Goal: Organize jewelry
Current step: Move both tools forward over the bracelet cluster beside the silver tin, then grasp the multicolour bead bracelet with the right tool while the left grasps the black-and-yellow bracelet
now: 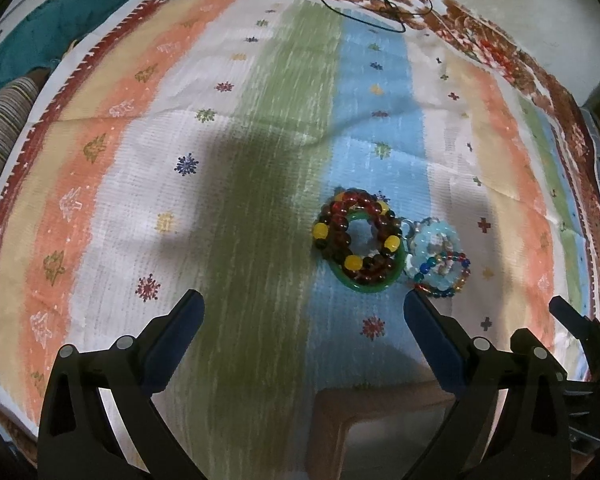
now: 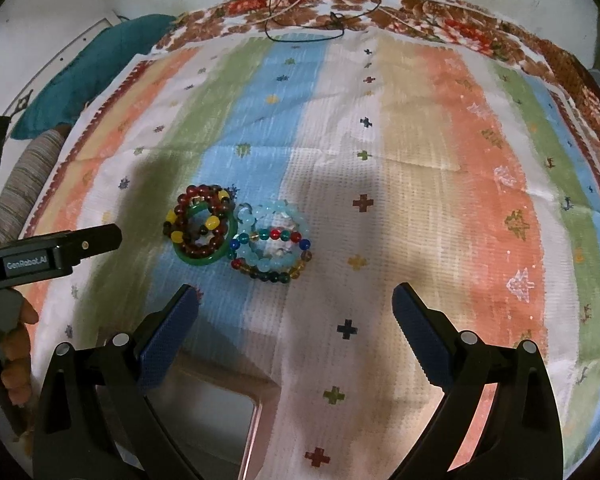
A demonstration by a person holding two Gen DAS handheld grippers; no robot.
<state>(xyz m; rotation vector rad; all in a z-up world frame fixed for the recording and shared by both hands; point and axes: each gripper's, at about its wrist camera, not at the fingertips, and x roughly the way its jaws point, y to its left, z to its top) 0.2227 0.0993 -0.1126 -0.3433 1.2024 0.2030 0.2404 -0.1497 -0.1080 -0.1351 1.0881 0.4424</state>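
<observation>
Both the left gripper (image 1: 302, 304) and right gripper (image 2: 294, 300) stand wide apart, holding nothing. Nearest, a tan tray (image 2: 260, 394) shows its rim; contents hidden. Beyond, on the striped cloth (image 2: 420, 160), dark-red and yellow beads (image 2: 198, 222) lie on a green bangle (image 2: 196, 260), touching pale-blue and multicoloured bead bracelets (image 2: 274, 240).

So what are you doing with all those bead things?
A person is sorting jewelry with a hand-held gripper in each hand. The left hand-held gripper and the right hand-held gripper both hang open over the striped pastel cloth, holding nothing. Ahead lie two piles, side by side: dark red and yellow bead bracelets on a green glassy bangle, and pale blue and multicoloured bead bracelets. Nothing is picked up yet.
</observation>
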